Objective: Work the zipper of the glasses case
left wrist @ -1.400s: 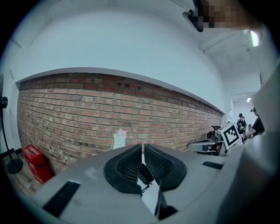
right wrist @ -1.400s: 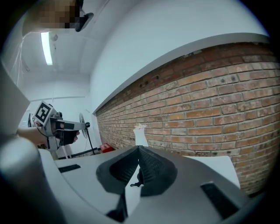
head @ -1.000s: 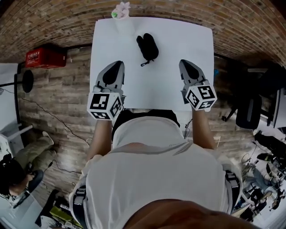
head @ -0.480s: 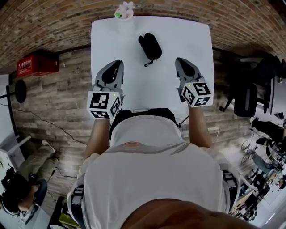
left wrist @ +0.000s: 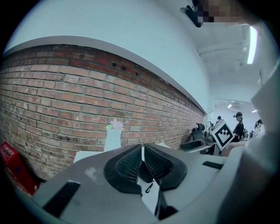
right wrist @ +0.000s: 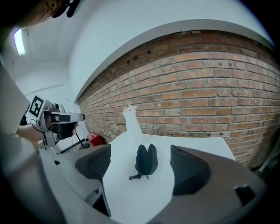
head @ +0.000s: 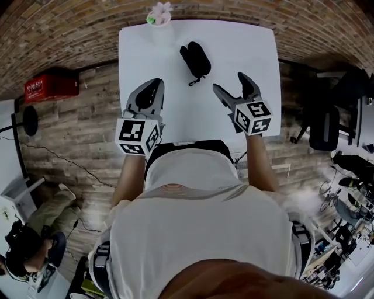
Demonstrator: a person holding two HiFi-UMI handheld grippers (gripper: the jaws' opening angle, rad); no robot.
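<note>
Left gripper view: the closed jaws of the left gripper (left wrist: 143,151) cover most of the glasses case (left wrist: 145,173). We see only a dark sliver and its dangling clip (left wrist: 149,188) below them. The gripper body also hides much of the table (left wrist: 81,156). The round picture edge cuts off the red crate (left wrist: 9,162). Background people are too small to make out.

Head view: the person's torso (head: 193,222) hides the middle of the table's near edge. The flowers in the vase (head: 158,16) are too small to tell apart.

Right gripper view: the zipper (right wrist: 147,164) is too small; we cannot tell how far it is drawn.
</note>
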